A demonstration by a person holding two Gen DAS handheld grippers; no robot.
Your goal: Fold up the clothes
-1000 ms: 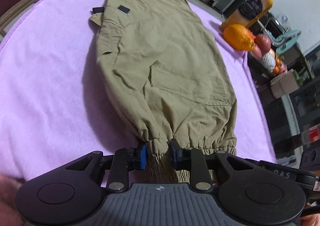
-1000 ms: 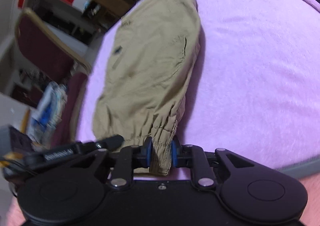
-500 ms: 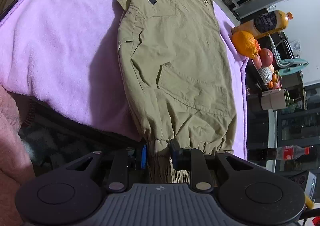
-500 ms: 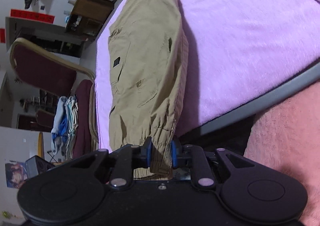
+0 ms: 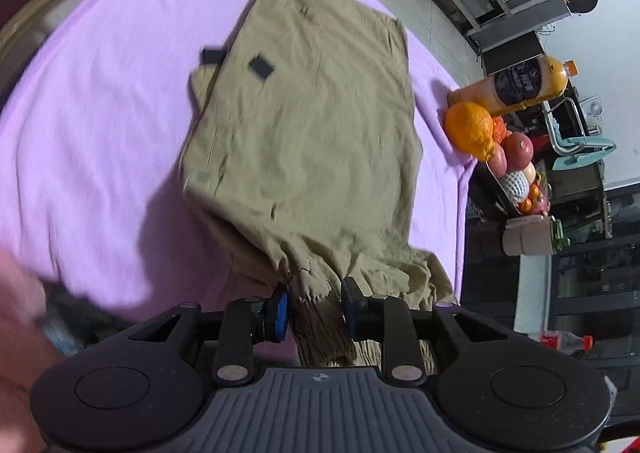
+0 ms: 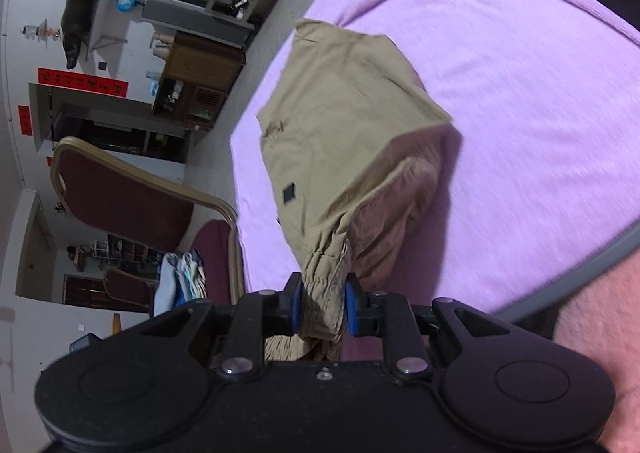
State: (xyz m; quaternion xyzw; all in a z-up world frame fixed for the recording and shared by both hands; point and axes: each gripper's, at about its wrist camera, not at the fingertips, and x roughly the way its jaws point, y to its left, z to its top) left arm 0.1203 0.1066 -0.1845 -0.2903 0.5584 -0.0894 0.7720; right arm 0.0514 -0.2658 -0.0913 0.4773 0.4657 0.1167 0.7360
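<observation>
I am lifting the khaki cargo trousers (image 5: pixel 316 125) off the purple-covered counter (image 5: pixel 100 113) by their elastic cuffs: right claw (image 6: pixel 320 303) clenched on one, left claw (image 5: pixel 314 307) opening around the other. Soft, light fabric is sagging; the gathered cuffs give the surest hold.

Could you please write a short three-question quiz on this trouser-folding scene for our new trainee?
1. True or false: the khaki trousers lie on a purple blanket.
2. Which part of the trousers is between the fingers of the right gripper? A) waistband B) elastic cuff C) pocket flap
3. Fill in: beside the blanket's edge, next to the juice bottle, sits a large ____.

Key: 1 true; 2 B; 3 orange.
</observation>
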